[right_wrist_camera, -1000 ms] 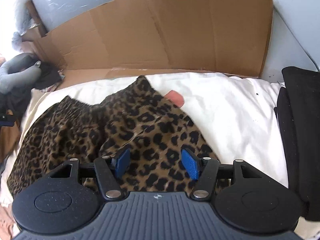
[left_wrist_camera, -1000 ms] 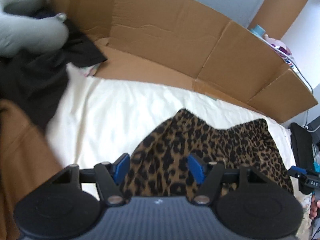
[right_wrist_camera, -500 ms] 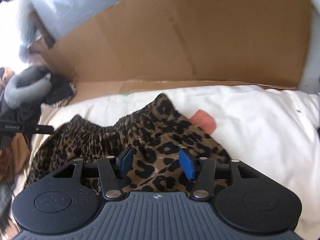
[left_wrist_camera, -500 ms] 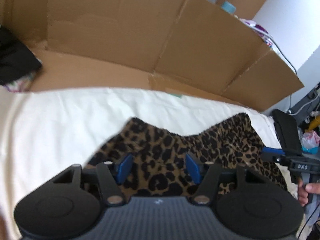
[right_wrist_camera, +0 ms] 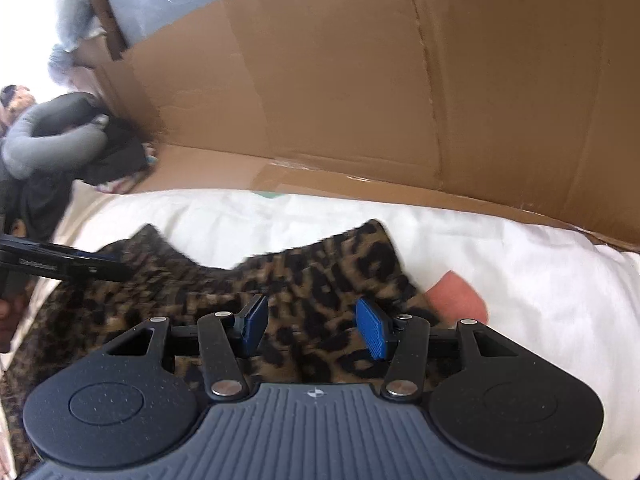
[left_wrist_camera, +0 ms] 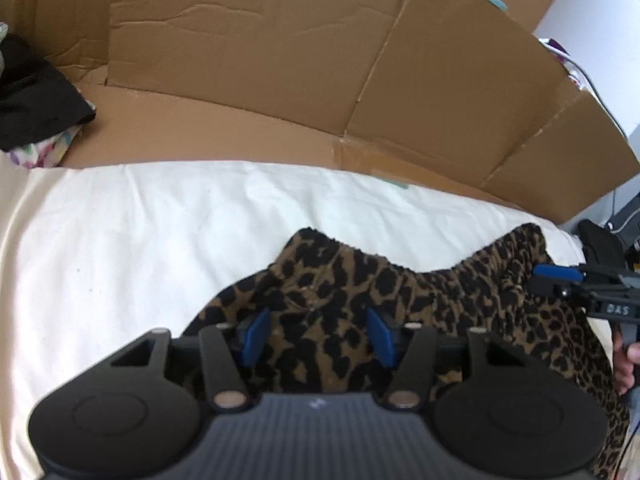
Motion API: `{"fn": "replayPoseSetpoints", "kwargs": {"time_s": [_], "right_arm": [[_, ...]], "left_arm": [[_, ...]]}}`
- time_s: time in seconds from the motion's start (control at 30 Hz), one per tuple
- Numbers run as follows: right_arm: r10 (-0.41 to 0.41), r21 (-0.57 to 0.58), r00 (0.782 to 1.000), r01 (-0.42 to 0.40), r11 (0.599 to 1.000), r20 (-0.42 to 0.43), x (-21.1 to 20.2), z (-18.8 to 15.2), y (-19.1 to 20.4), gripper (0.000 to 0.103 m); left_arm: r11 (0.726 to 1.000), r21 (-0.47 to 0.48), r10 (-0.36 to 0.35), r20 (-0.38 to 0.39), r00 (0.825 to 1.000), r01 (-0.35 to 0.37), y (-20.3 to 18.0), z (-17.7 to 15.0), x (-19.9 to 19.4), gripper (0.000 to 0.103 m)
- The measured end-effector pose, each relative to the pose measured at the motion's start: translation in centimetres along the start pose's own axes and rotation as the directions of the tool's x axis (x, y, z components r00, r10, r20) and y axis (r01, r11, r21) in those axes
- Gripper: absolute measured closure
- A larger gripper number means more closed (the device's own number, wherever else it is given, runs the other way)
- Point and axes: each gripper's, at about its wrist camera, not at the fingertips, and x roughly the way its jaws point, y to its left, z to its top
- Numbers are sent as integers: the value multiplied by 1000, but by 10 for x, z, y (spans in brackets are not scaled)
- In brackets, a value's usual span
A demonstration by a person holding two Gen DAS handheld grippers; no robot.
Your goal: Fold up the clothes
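Left gripper [left_wrist_camera: 318, 334] and right gripper [right_wrist_camera: 312, 330], both with blue pads spread wide and gripping nothing, poised low over a leopard-print garment [left_wrist_camera: 400, 292] lying rumpled toward the near edge of a white sheet [left_wrist_camera: 140, 240], cardboard wall [left_wrist_camera: 260, 60] along the far edge. Likely risks: pinching only the top layer, or sheet along with fabric, leaving a skewed fold; uneven pulls bunching the gathered far hem. Pink item [right_wrist_camera: 456, 300] half tucked under the garment's right side, prone to being dragged. Dark clothes pile [left_wrist_camera: 36, 100] at the far left corner.
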Motion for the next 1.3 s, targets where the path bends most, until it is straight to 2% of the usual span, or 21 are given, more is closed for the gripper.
{"fn": "replayPoseSetpoints", "kwargs": {"time_s": [0.1,0.17,0.2,0.3,0.53,0.6,0.77,0.9,1.1,1.17,1.23,1.3], "right_arm": [[-33,-13,999,32,999,-10,9,2,-10,54],[-51,31,999,52,998,-14,12,1,-21,62],[-60,53,998,61,997,-16,13,1,-27,71],[-61,88,998,63,994,-21,16,-2,-37,76],[-154,62,986,158,986,-56,4,-9,-39,75],[-178,48,983,180,983,-45,-9,-12,-36,74],[-97,2,995,97,995,21,-45,-28,-20,72],[-63,-26,998,64,998,25,-58,-48,0,72],[-66,-42,997,64,997,-41,-51,-82,15,71],[-78,-67,996,75,995,-49,-49,-91,17,70],[-90,-95,995,85,992,-47,-50,-95,19,69],[-110,-89,992,105,990,-54,-55,-99,12,69]], "left_arm": [[1000,14,10,11,1000,-10,2,0,2,46],[1000,-5,9,17,1000,-9,4,0,4,47],[1000,-10,12,21,1000,-12,4,-1,4,47],[999,11,44,36,998,-44,-1,-5,2,47],[991,-21,132,58,990,-131,-9,-9,-20,50],[994,-42,107,80,991,-104,-11,-11,-32,50],[999,-45,23,106,994,-19,-31,-21,-51,50],[999,-21,-40,94,995,42,-55,-37,-52,50],[998,34,-55,36,998,54,-76,-52,-32,50],[997,64,-34,26,999,32,-78,-55,-24,49],[998,60,7,9,1000,-8,-72,-57,-17,50],[999,47,20,8,1000,-20,-65,-59,-17,50]]}}
